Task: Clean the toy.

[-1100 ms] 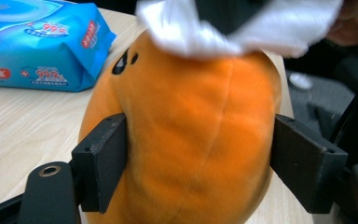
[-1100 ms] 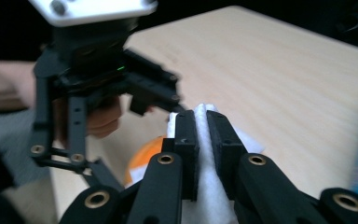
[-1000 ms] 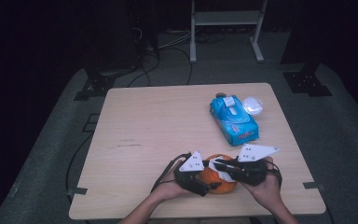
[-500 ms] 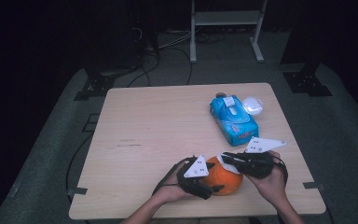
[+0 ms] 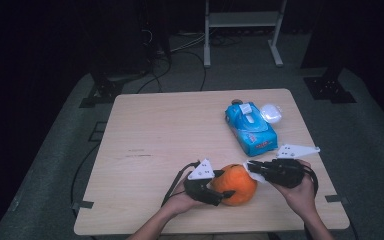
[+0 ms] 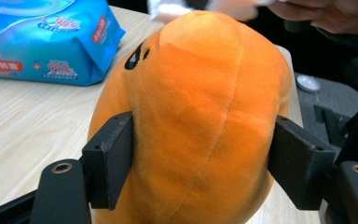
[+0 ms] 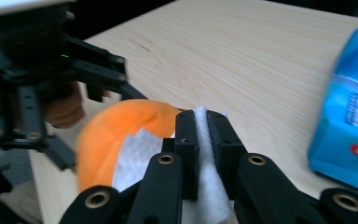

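Two grippers meet at lower centre of the high view, on the table (image 5: 155,130) near its front edge. Left gripper (image 5: 219,189) has been closing its jaws; pads now press both sides of the orange plush toy (image 5: 236,184), w/ the toy sitting btwn them. Right gripper (image 5: 252,168), just right of the toy, jaws pinched tight on a white wipe (image 7: 135,156) draped against the plush. Blue wipes pack (image 5: 250,128) lies upper right, apart from both.

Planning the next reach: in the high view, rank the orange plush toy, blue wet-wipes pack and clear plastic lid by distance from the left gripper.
1. Orange plush toy, between the left gripper jaws.
2. Blue wet-wipes pack, farther back, to the right.
3. Clear plastic lid, beyond the pack.
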